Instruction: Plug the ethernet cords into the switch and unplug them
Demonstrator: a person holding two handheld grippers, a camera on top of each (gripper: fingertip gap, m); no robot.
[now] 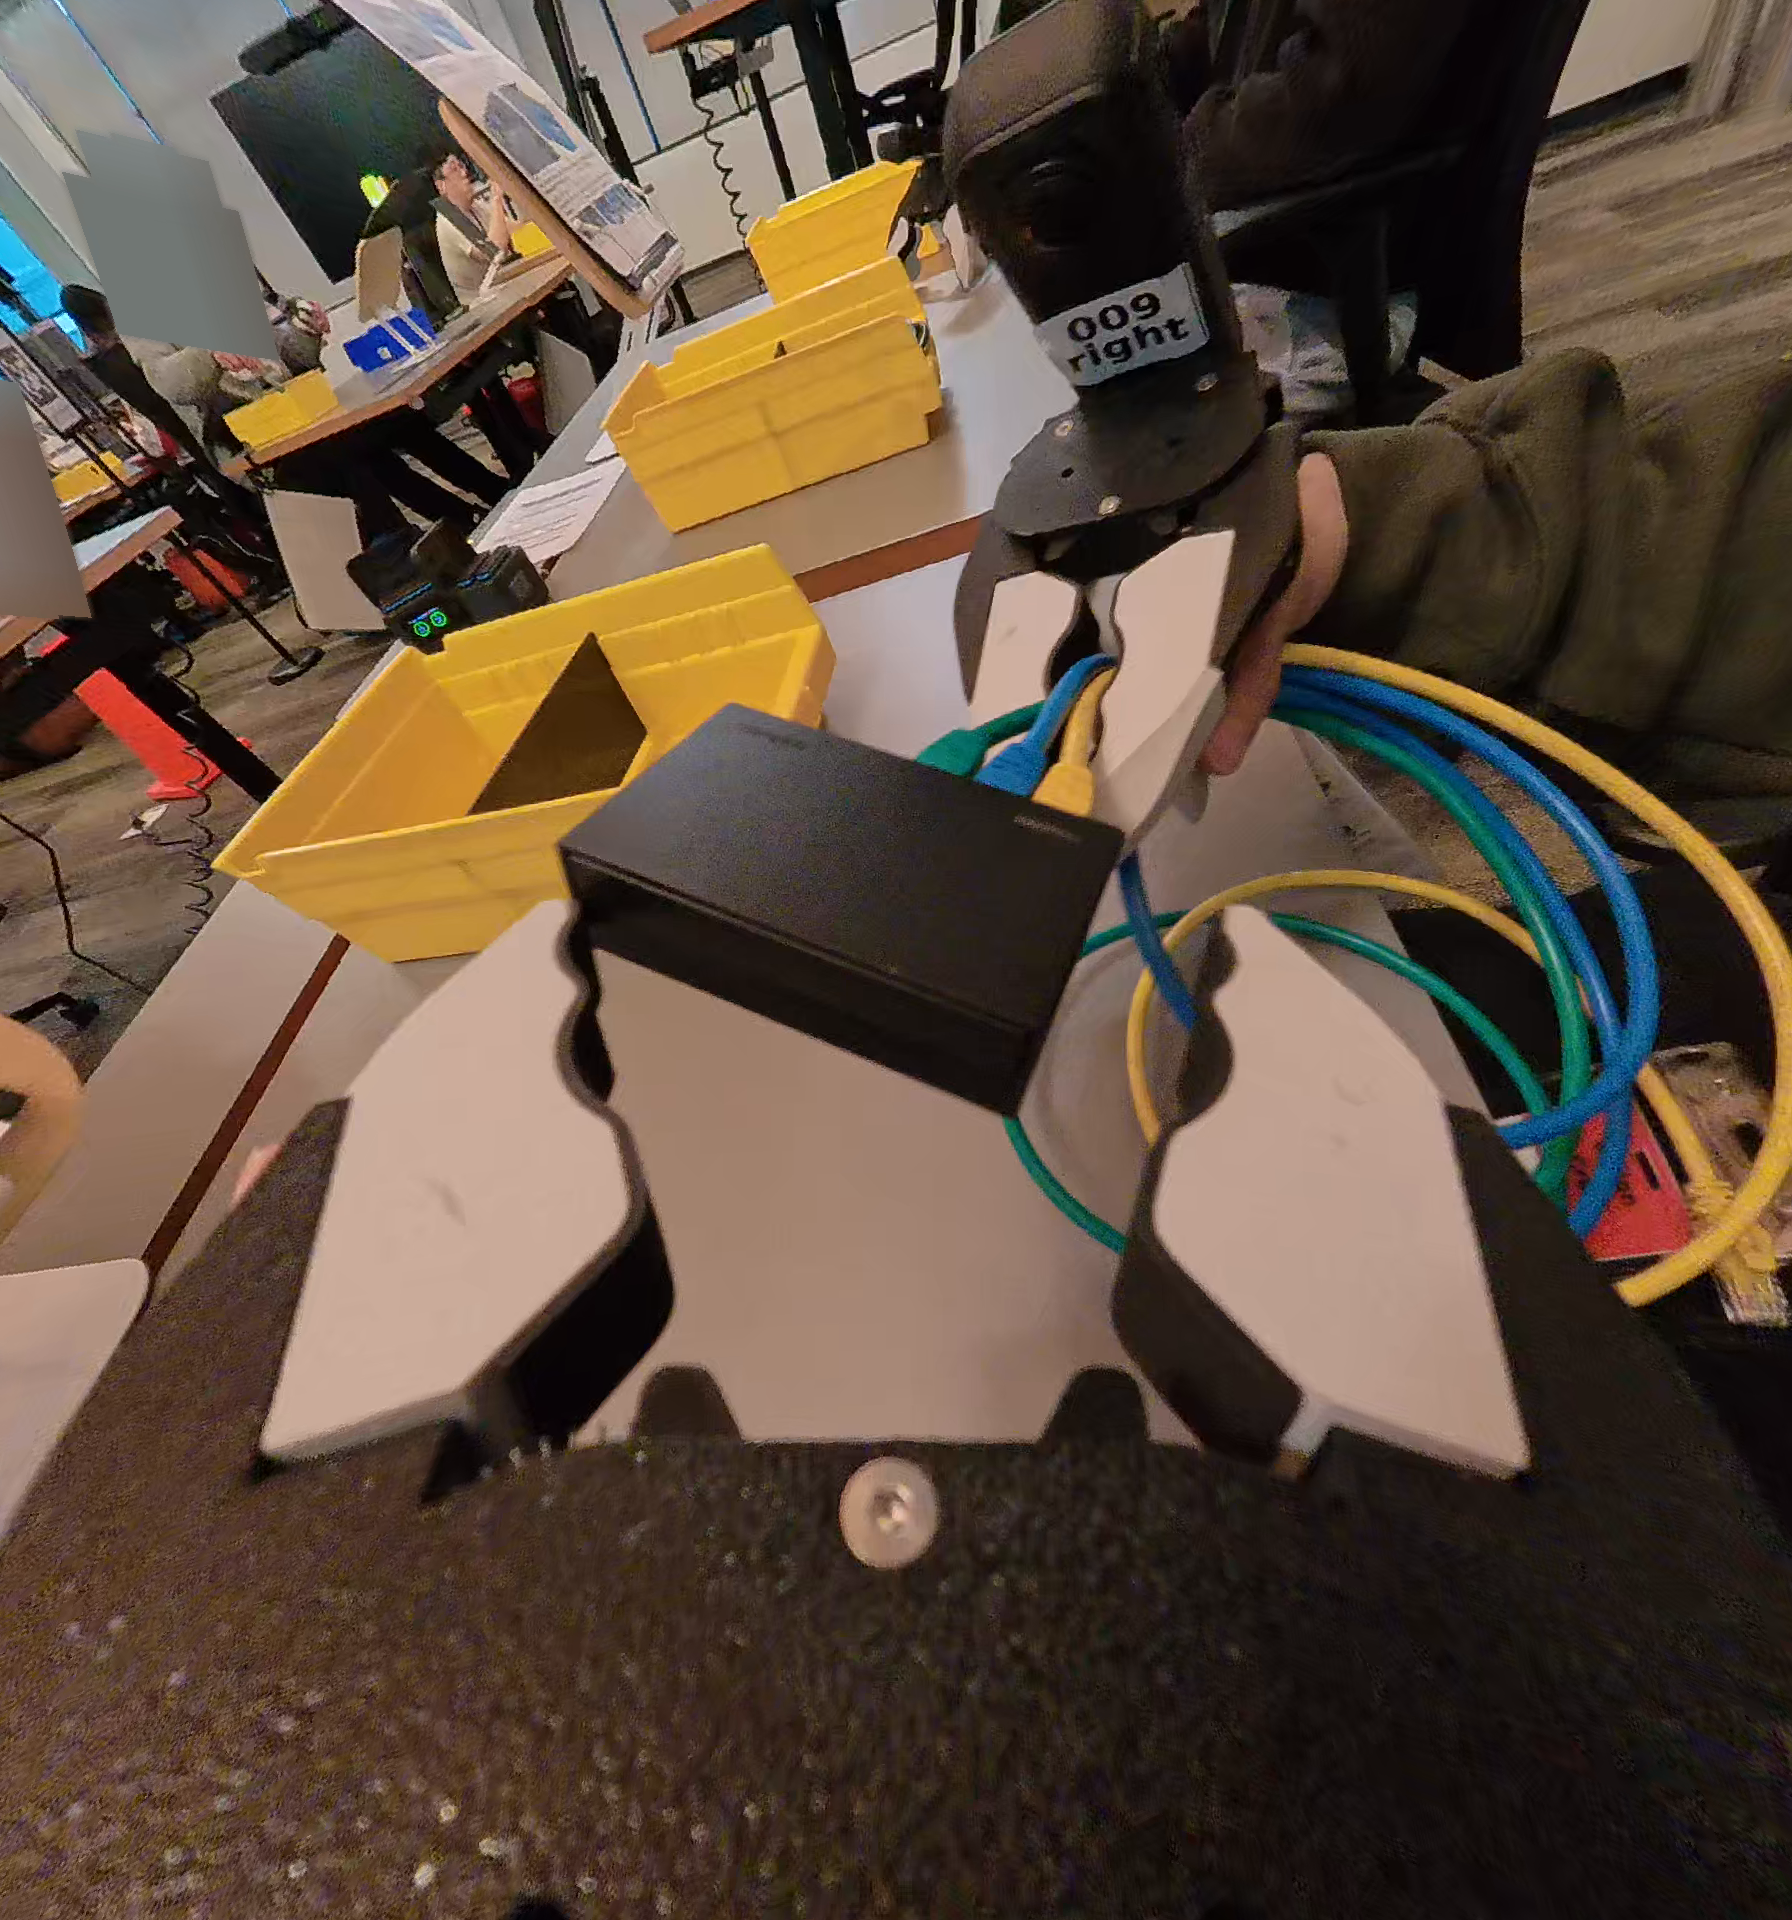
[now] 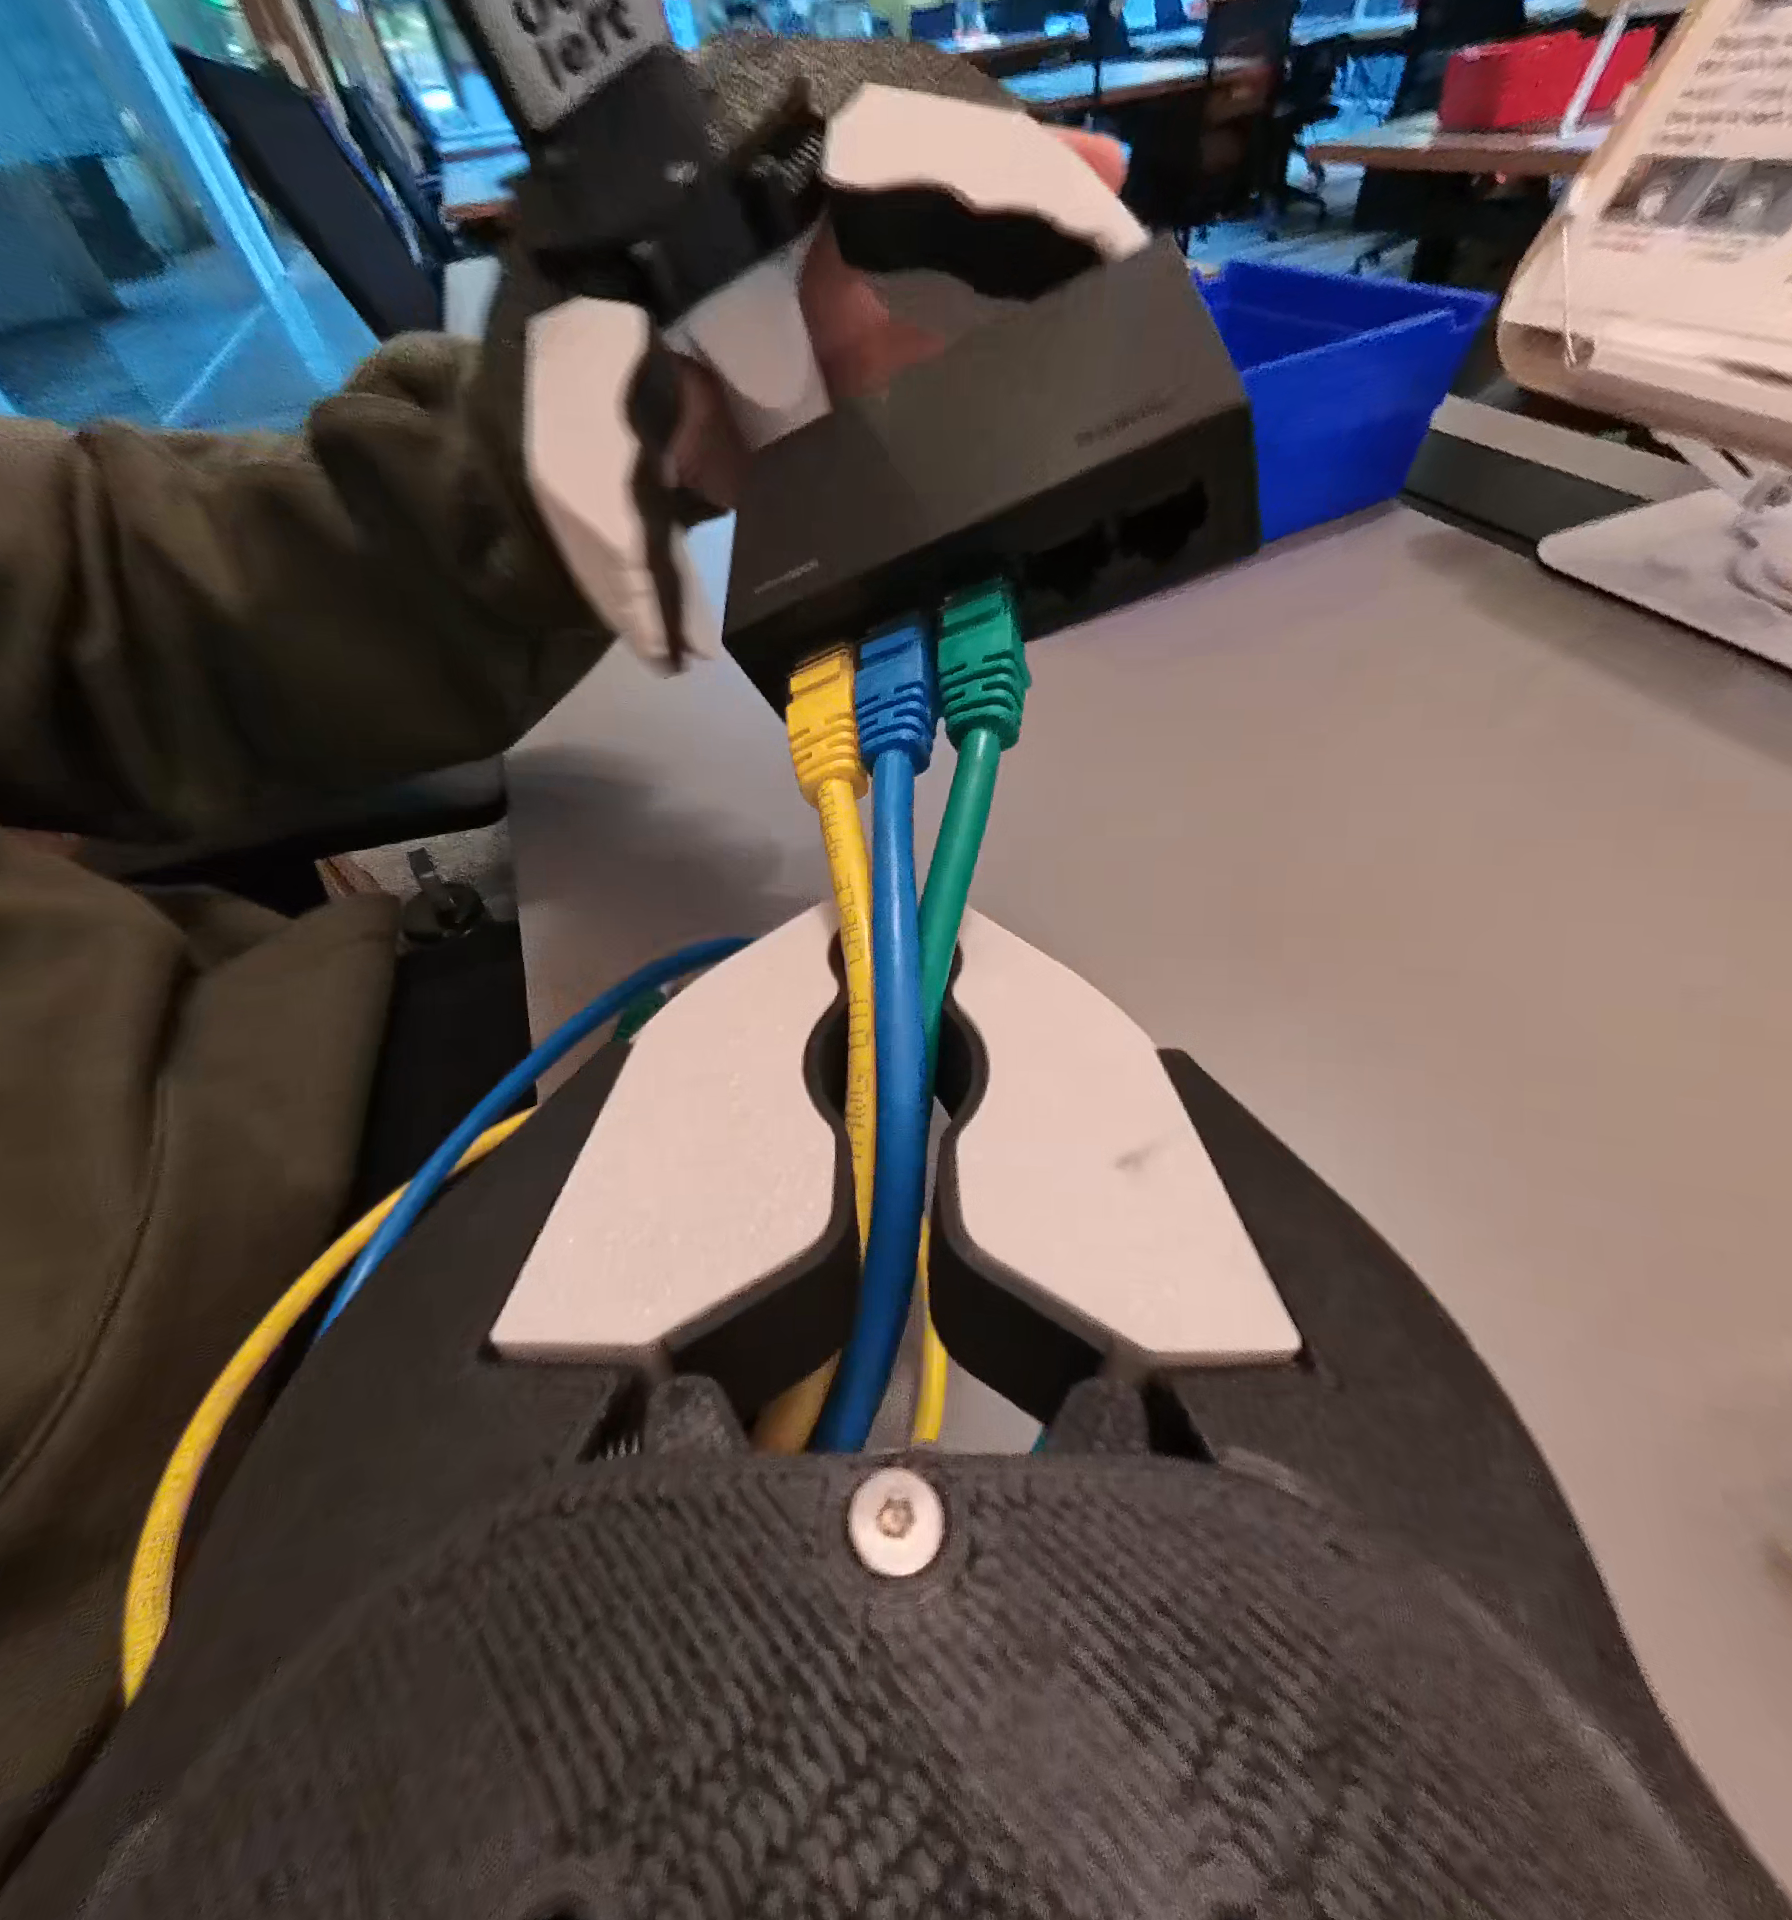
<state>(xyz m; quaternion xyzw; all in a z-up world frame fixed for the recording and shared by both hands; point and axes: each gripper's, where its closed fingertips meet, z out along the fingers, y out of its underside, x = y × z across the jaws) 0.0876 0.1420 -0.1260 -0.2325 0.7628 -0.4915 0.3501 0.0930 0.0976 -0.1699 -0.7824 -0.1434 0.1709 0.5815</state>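
Observation:
The black switch (image 1: 840, 894) sits on the grey table (image 1: 871, 1195) between the fingers of my left gripper (image 1: 897, 935), which is open wide; its left fingertip touches the switch's corner. A yellow cord (image 2: 824, 717), a blue cord (image 2: 894, 686) and a green cord (image 2: 980, 665) are plugged side by side into the switch (image 2: 975, 468). My right gripper (image 2: 902, 935) is shut on the three cords a short way behind their plugs. It also shows in the left wrist view (image 1: 1094, 675). The left gripper (image 2: 897, 442) shows behind the switch.
Yellow bins (image 1: 518, 790) (image 1: 778, 426) stand beyond the switch. The cords loop off the table's right edge (image 1: 1598, 935) over a red tag (image 1: 1630, 1184). A blue bin (image 2: 1339, 374) and a paper stand (image 2: 1702, 260) are at the right. An olive sleeve (image 2: 144, 623) is at the left.

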